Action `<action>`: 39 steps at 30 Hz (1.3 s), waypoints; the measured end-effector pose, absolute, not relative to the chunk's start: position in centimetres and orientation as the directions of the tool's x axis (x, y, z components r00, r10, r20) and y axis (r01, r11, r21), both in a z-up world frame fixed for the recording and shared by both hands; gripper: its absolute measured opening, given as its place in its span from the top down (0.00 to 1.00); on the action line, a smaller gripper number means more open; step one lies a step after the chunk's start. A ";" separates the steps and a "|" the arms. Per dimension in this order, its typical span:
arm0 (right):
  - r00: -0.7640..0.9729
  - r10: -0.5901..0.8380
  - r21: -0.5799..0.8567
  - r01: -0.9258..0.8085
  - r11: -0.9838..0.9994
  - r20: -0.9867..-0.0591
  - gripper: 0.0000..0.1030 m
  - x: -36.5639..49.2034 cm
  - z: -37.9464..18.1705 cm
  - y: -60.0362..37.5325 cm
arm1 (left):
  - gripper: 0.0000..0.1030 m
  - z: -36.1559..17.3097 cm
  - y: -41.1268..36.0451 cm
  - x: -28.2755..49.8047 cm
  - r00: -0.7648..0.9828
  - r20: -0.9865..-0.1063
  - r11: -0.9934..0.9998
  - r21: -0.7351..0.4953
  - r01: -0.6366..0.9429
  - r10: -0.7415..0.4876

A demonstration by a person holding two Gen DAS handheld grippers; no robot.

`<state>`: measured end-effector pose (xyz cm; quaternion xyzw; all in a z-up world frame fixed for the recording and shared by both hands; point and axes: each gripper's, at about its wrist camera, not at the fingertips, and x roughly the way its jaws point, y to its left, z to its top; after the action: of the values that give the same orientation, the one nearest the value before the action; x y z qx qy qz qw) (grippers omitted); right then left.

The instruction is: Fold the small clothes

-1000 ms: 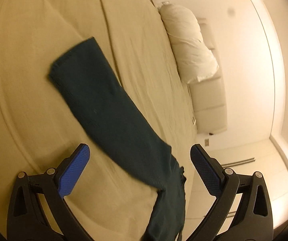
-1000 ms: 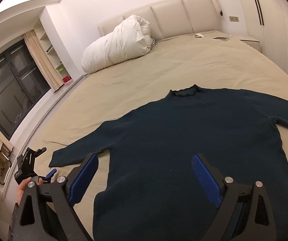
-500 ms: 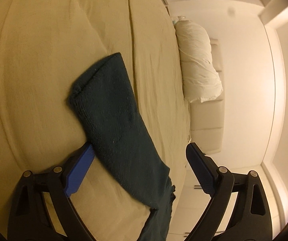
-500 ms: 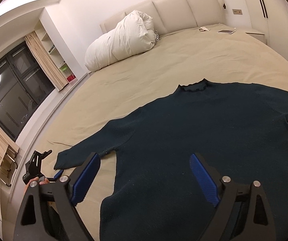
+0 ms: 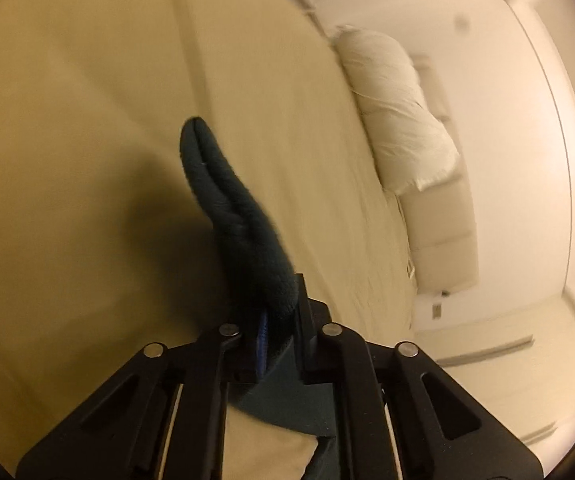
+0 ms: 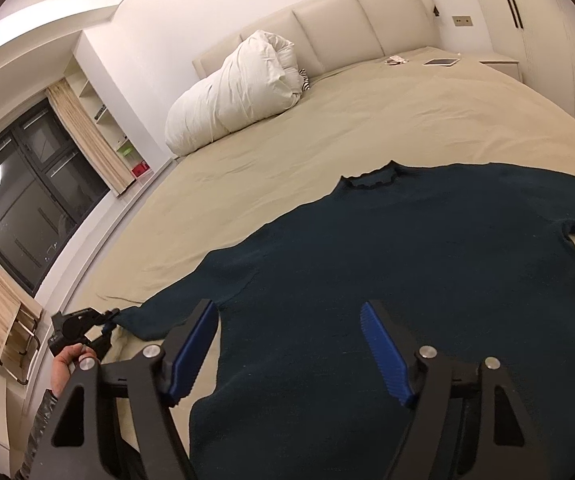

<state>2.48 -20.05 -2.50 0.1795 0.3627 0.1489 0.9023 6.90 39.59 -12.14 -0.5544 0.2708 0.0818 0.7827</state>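
A dark teal knit sweater (image 6: pixel 407 280) lies flat on the beige bed (image 6: pixel 327 128), collar toward the headboard. Its left sleeve (image 6: pixel 155 316) reaches toward the bed's left edge. My left gripper (image 5: pixel 279 312) is shut on the sleeve cuff (image 5: pixel 223 200), which stands up pinched between the jaws; it also shows in the right wrist view (image 6: pixel 83 328), held by a hand at the sleeve end. My right gripper (image 6: pixel 291 344) is open and empty, hovering over the sweater's lower body.
A rolled white duvet (image 6: pixel 239 88) lies near the headboard (image 6: pixel 347 8). A tablet (image 6: pixel 441 62) and a small item rest at the far right corner. A dark window (image 6: pixel 19 216) with curtains is left of the bed.
My left gripper moved onto the sleeve cuff and closed on it, bunching it upright. My right gripper drifted slightly forward over the sweater and stayed open.
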 end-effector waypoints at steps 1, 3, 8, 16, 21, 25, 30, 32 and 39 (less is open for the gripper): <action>0.696 0.396 0.438 -0.128 0.890 -0.600 0.26 2.5 -2.7 -20.7 | 0.93 -10.4 38.1 8.1 0.841 -0.509 0.432 -0.810 -0.397 -0.181; 0.704 0.387 0.454 -0.103 0.885 -0.595 0.26 2.5 -3.0 -22.3 | 0.93 -7.1 34.4 10.5 0.845 -0.491 0.537 -0.781 -0.319 -0.212; 0.732 0.345 0.484 -0.024 0.875 -0.587 0.26 2.2 -3.8 -26.9 | 0.93 1.2 18.3 16.8 0.820 -0.463 0.802 -0.597 -0.008 -0.336; 0.749 0.263 0.526 0.131 0.841 -0.608 0.26 2.3 -6.1 -34.9 | 0.93 -5.3 -8.2 19.3 0.595 -0.652 0.876 -0.265 0.403 -0.470; 0.710 0.262 0.536 0.189 0.823 -0.653 0.21 4.2 -8.3 -37.8 | 0.92 -12.0 -10.6 19.4 0.426 -0.776 0.854 -0.266 0.446 -0.464; 0.674 0.302 0.539 0.169 0.825 -0.674 0.18 7.3 -9.3 -37.5 | 0.91 -10.8 -8.7 17.5 0.433 -0.765 0.848 -0.269 0.458 -0.476; 0.600 0.414 0.580 0.103 0.808 -0.684 0.18 12.4 -10.3 -35.3 | 0.91 -7.8 -7.6 11.4 0.519 -0.718 0.865 -0.237 0.443 -0.463; 0.585 0.448 0.618 0.118 0.778 -0.676 0.18 14.0 -10.7 -35.0 | 0.91 -7.6 -6.8 10.3 0.512 -0.714 0.852 -0.235 0.467 -0.477; 0.478 0.404 0.563 0.256 0.786 -0.780 0.18 16.2 -13.3 -36.0 | 0.91 -9.1 1.4 10.3 0.529 -0.692 0.871 -0.402 0.284 -0.492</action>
<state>16.17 -36.01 -13.26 0.3239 0.5089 0.0466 0.7962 10.27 1.39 -9.09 -0.1209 0.4306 -0.2239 0.8659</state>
